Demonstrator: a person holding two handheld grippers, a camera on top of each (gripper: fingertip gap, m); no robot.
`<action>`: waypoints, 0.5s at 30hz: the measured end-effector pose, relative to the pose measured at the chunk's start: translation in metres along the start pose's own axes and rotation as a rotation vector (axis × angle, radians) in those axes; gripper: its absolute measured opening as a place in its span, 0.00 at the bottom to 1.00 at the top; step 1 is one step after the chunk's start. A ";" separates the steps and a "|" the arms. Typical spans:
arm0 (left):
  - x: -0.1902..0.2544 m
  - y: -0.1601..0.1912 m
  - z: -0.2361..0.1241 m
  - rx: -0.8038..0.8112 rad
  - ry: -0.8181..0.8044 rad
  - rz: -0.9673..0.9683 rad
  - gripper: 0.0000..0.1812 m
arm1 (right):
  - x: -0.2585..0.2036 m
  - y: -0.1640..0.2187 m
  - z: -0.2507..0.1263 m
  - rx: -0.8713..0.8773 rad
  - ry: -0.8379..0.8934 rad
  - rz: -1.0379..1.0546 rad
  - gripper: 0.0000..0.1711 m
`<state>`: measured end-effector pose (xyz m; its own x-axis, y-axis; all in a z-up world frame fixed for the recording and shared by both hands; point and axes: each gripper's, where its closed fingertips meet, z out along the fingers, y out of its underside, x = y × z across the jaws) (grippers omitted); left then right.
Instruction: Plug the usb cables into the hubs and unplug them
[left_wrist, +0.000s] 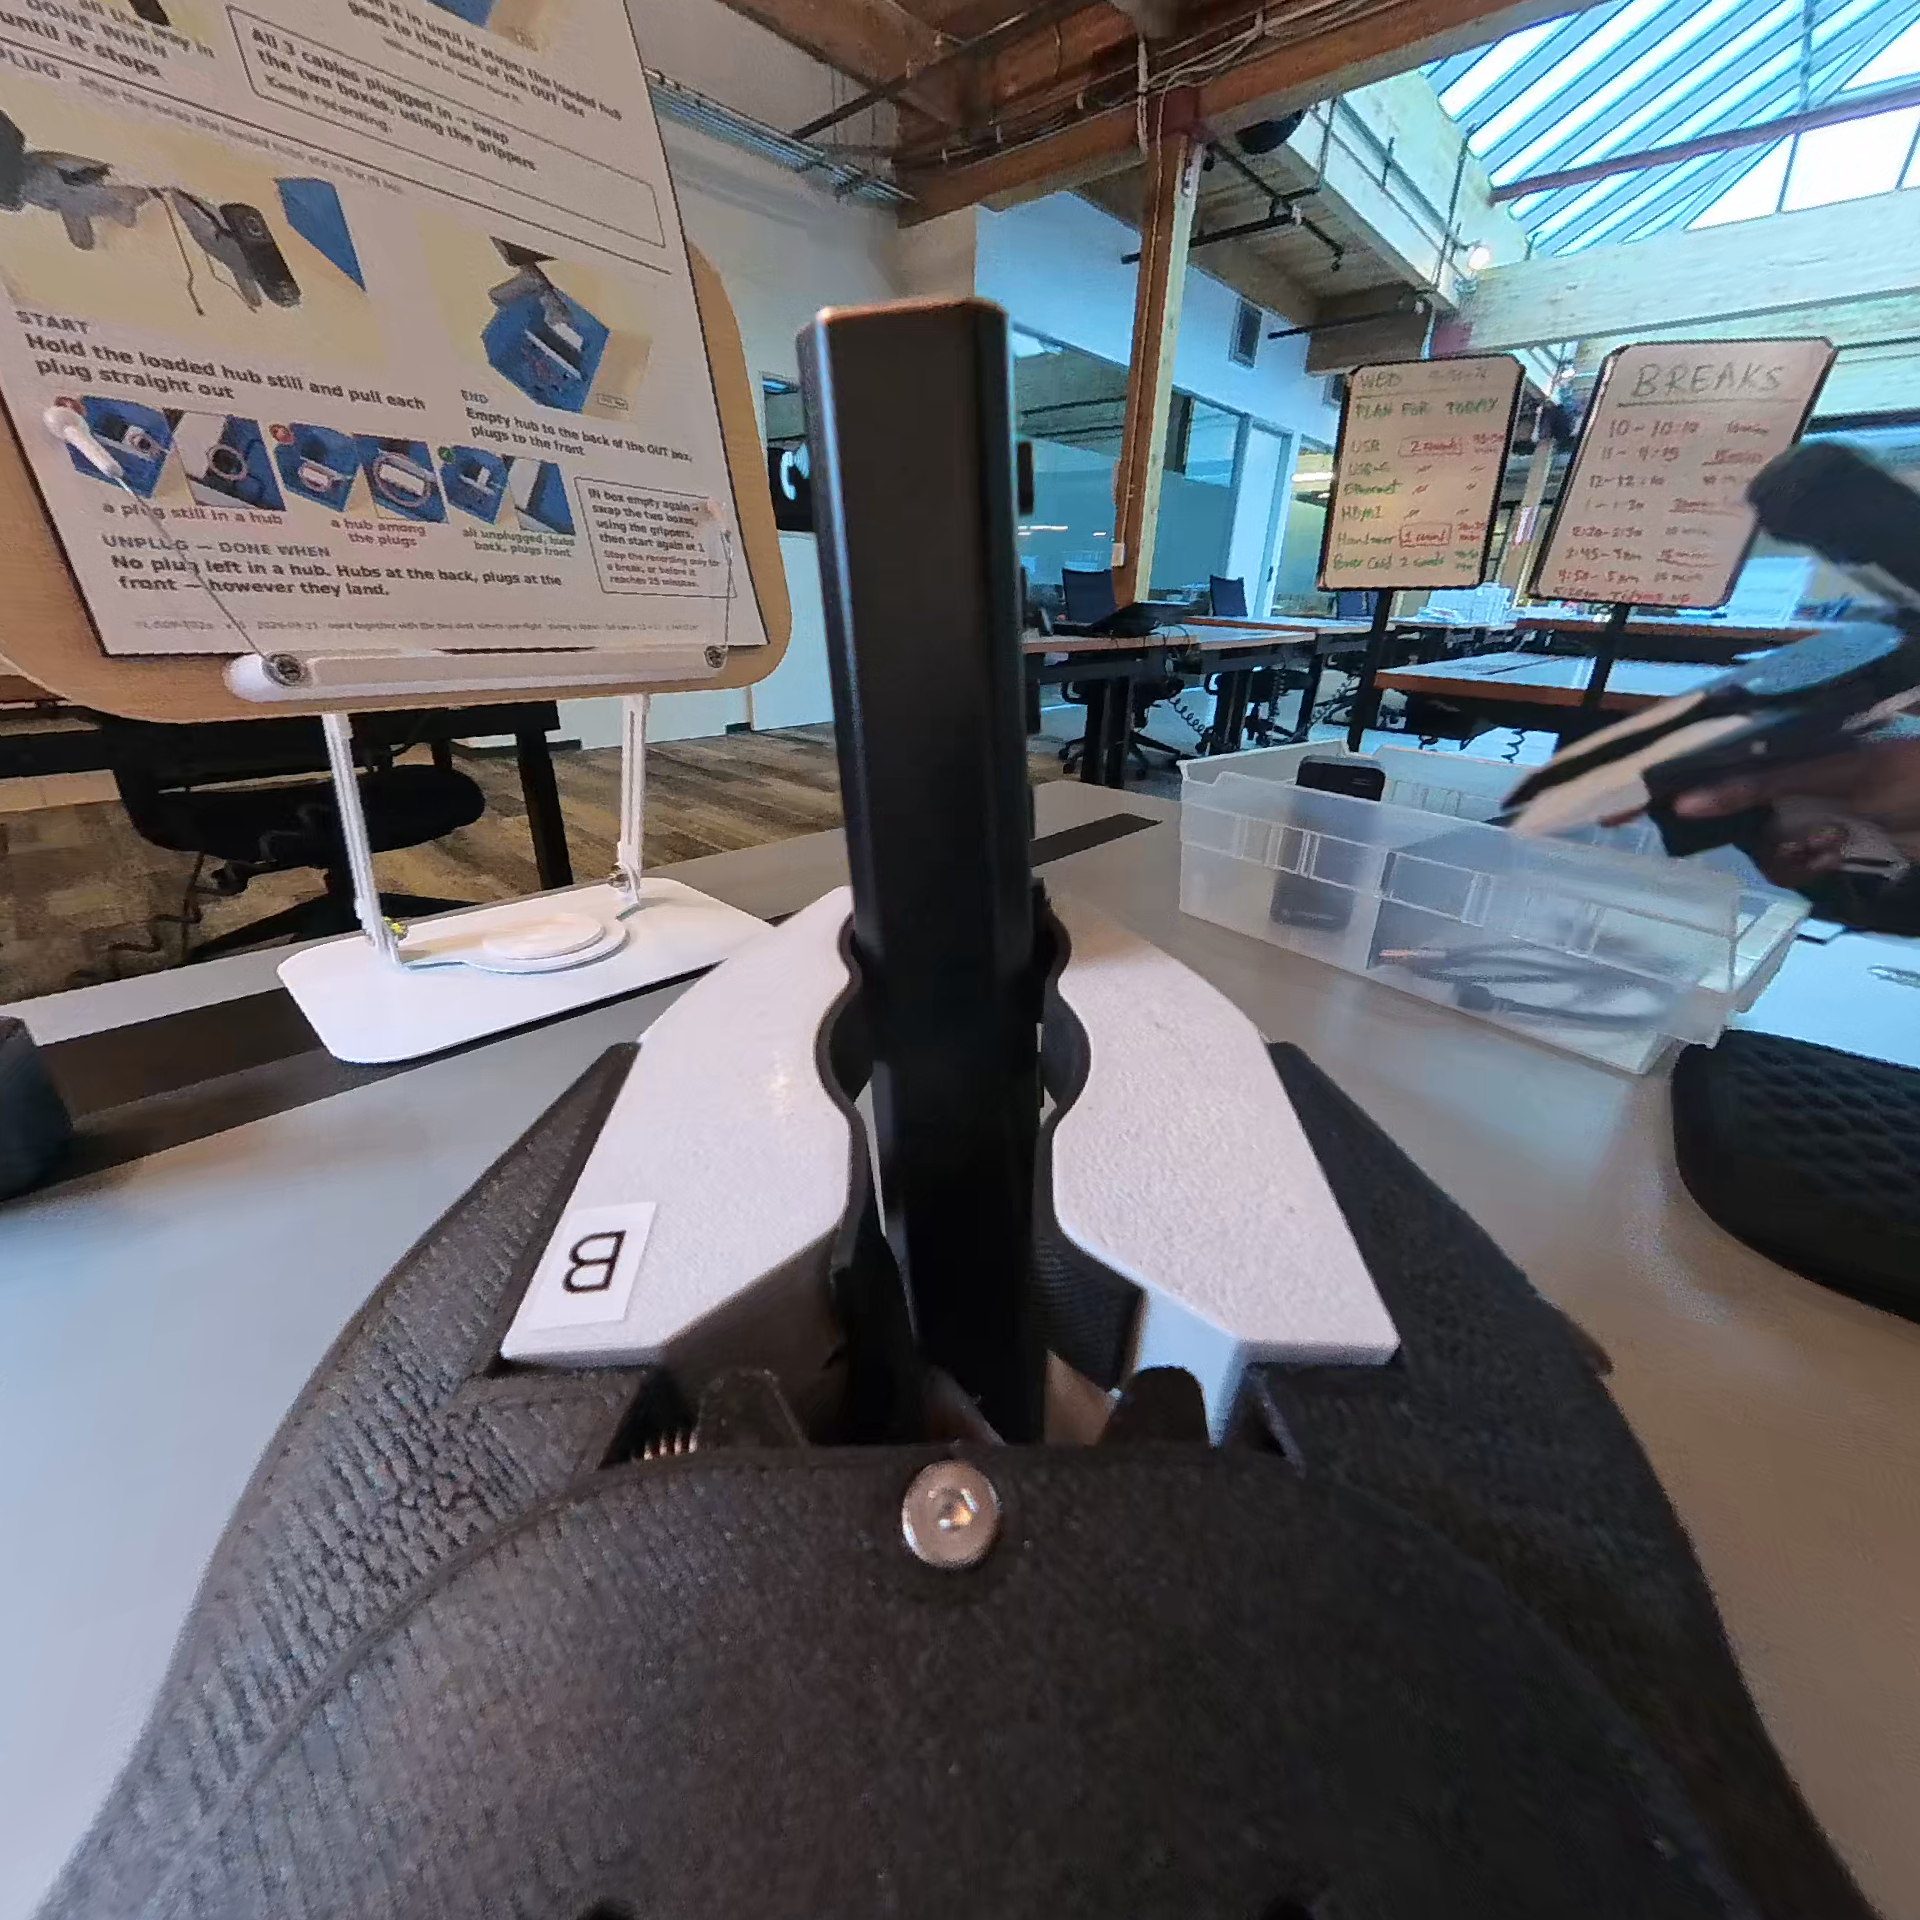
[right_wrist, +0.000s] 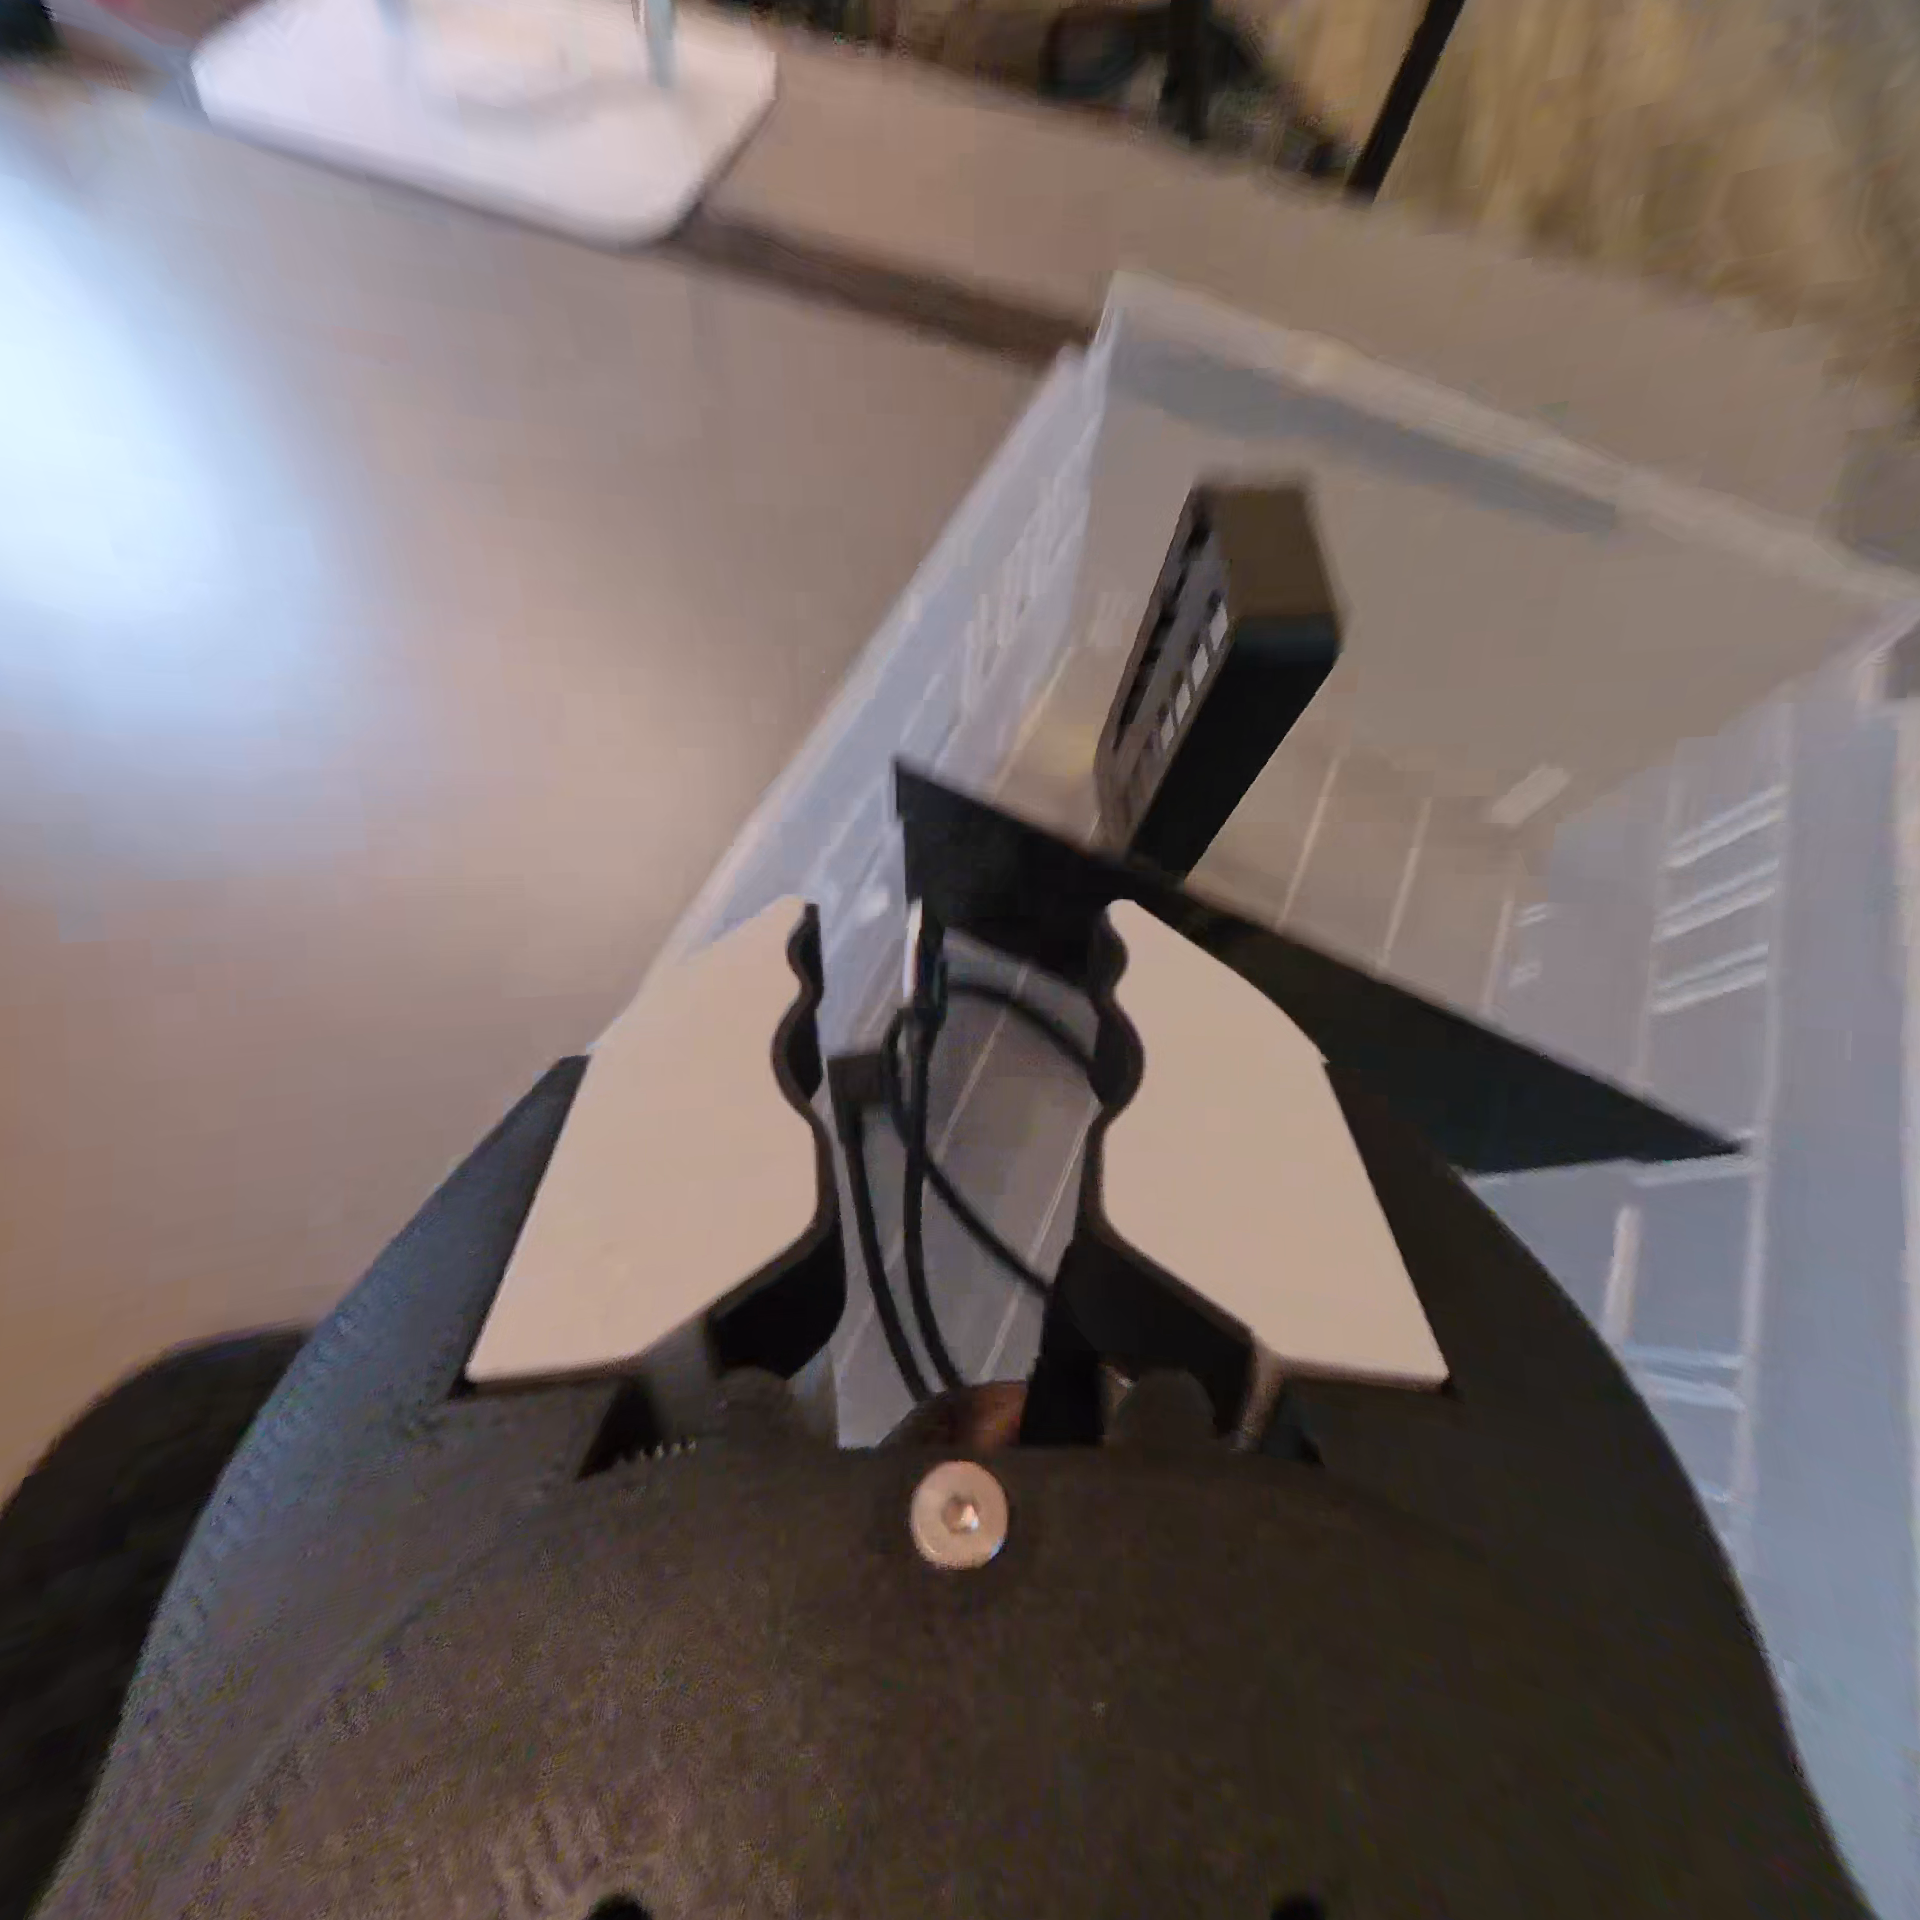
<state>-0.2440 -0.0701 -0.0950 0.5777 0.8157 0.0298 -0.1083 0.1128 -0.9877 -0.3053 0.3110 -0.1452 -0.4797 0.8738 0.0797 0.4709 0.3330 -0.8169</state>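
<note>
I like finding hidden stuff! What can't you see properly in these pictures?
Left wrist view: the hub in the left gripper shows no ports from this side.
Left wrist view: the right gripper, blurred and cut off by the right edge.
Right wrist view: the cables in the clear box, blurred; plugs unclear.

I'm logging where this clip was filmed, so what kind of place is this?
Probably an open-plan office or lab workspace: rows of desks with office chairs, handwritten whiteboards on stands, and exposed wooden ceiling beams under skylights. An instruction sheet stands on the grey table.
</note>
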 end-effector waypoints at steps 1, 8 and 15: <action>0.001 -0.001 0.000 0.005 0.008 -0.012 0.16 | -0.001 -0.019 -0.007 0.086 0.025 -0.001 0.31; 0.036 -0.010 -0.003 0.063 0.299 -0.137 0.16 | -0.157 -0.142 -0.074 0.706 -0.435 -0.139 0.45; 0.095 -0.014 -0.020 0.035 0.717 -0.292 0.16 | -0.317 -0.131 -0.067 0.469 -1.022 -0.352 0.63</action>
<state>-0.1712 -0.0062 -0.0811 0.9680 0.1845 0.1698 0.1103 0.2948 -0.9492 -0.1657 0.0142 -0.0249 -0.9998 -0.0012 0.0222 -0.0221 0.1506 -0.9884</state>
